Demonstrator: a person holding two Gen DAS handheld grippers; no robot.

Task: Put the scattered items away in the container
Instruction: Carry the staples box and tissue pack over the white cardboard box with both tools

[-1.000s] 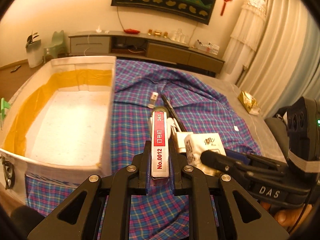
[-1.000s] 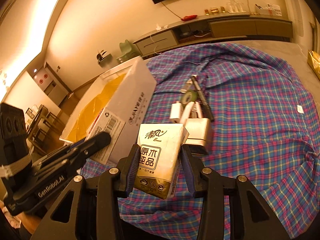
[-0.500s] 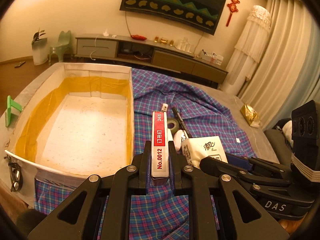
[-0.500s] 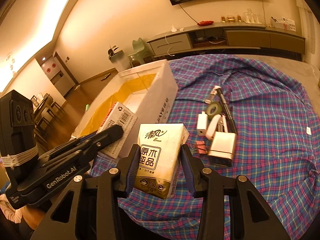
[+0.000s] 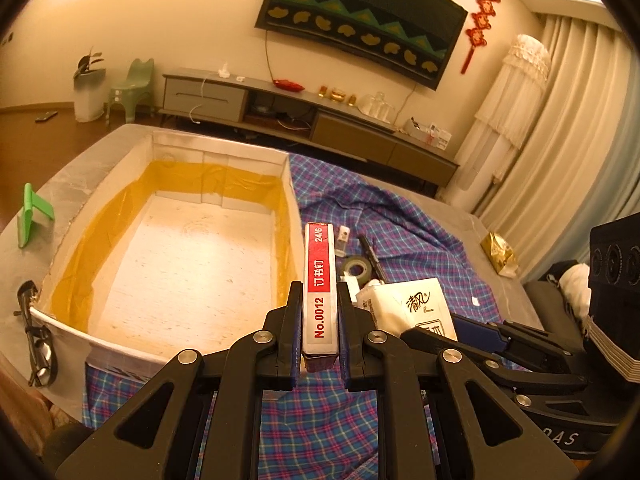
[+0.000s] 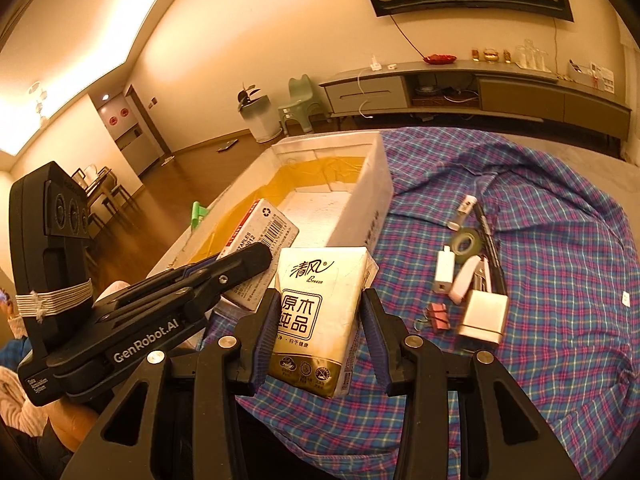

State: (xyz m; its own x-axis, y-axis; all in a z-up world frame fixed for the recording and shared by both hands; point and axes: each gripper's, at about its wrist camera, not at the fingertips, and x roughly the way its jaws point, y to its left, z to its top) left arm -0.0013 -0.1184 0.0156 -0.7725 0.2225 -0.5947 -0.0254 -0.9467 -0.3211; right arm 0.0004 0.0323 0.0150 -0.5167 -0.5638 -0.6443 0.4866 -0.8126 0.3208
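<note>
White box (image 5: 188, 264) is sitting bare; left tool (image 5: 319, 320) is gripping staples (image 5: 319, 280), right tool (image 6: 320, 320) tissues (image 6: 316, 304); tape (image 6: 469, 242), stapler (image 6: 466, 278), charger (image 6: 482, 316) are lying beside the box.

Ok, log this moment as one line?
left gripper: shut on staple box | right gripper: shut on tissue pack | white box: nothing inside | both items outside it

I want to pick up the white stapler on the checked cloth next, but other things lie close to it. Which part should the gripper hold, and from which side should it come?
Grip the stapler across its narrow width near the rounded near end, coming from above. It lies flat and long, with the white adapter close on one side, the pen on the other, and the square charger touching its near end, so a side approach looks blocked.
</note>
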